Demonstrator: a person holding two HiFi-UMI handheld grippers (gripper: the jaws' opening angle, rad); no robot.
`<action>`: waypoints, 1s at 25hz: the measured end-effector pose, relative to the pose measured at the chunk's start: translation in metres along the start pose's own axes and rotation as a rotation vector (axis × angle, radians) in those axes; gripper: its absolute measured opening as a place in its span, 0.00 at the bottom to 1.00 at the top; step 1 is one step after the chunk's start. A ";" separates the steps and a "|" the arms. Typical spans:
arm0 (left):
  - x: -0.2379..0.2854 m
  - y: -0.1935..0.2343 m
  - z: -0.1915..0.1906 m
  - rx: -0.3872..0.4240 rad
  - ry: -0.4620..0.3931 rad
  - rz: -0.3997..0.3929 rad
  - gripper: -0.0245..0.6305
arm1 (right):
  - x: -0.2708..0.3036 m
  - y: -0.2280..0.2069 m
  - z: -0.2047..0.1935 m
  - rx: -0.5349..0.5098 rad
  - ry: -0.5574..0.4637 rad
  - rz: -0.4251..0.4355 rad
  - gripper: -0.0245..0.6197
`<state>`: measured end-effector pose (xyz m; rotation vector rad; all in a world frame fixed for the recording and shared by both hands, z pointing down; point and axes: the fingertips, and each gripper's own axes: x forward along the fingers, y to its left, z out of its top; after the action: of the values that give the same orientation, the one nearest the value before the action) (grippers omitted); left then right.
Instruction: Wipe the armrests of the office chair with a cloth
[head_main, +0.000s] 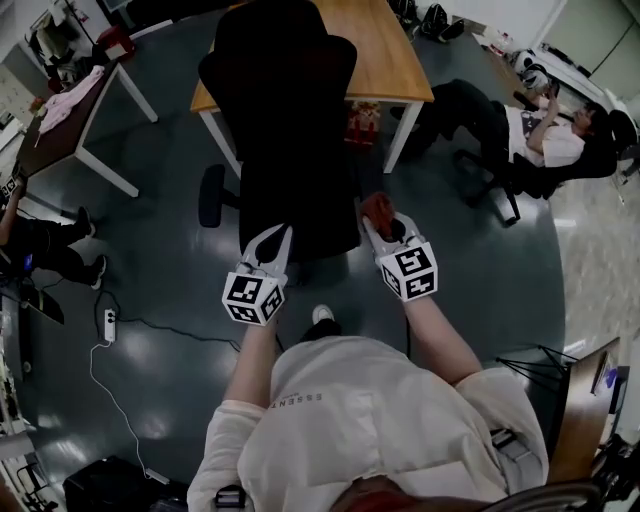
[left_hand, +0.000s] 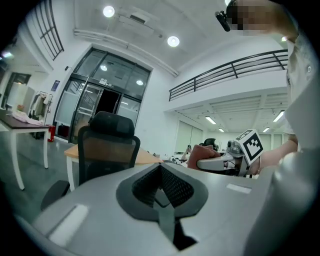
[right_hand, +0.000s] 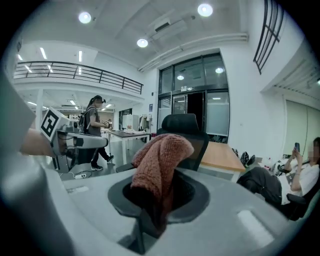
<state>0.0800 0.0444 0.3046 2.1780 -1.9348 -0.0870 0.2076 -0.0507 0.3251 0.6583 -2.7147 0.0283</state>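
One black office chair (head_main: 285, 110) is turned to face the wearer of the camera, so that both of its sides can be reached from the front. Only one armrest (head_main: 210, 195) is plainly seen, standing out from the chair on the left gripper's side. The other is judged to be covered by the right gripper and its load. Two tables are counted: a wooden-topped table (head_main: 392, 55) directly behind the chair and a darker table (head_main: 60, 115) well apart to the left. One person (head_main: 540, 135) is seated off to the right, clear of the work. Two grippers are held up near the front of the seat. The left gripper (head_main: 275, 240) is carried with its jaws pressed together on nothing, presumably kept free to steady the chair. The right gripper (head_main: 383, 225) has its jaws pinched on the one cloth (head_main: 377, 208), a reddish-brown knitted piece. The cloth is gripped low and left bunched above the tips, so that a soft wad is offered to whatever is wiped. It is thus held by the chair's right side, and in no view is it shown pressed onto an armrest. Wiping is judged not yet begun, with both armrests left to be done.
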 end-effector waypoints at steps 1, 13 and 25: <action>-0.010 -0.007 -0.002 -0.006 -0.005 0.005 0.06 | -0.011 0.006 -0.002 0.003 0.000 -0.003 0.12; -0.115 -0.066 -0.034 -0.017 0.039 0.003 0.06 | -0.096 0.108 -0.040 0.031 0.035 0.064 0.12; -0.246 -0.087 -0.048 0.018 0.040 -0.075 0.06 | -0.166 0.244 -0.055 0.023 0.015 -0.009 0.12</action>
<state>0.1420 0.3019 0.3073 2.2465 -1.8400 -0.0381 0.2546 0.2456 0.3358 0.6744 -2.7005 0.0618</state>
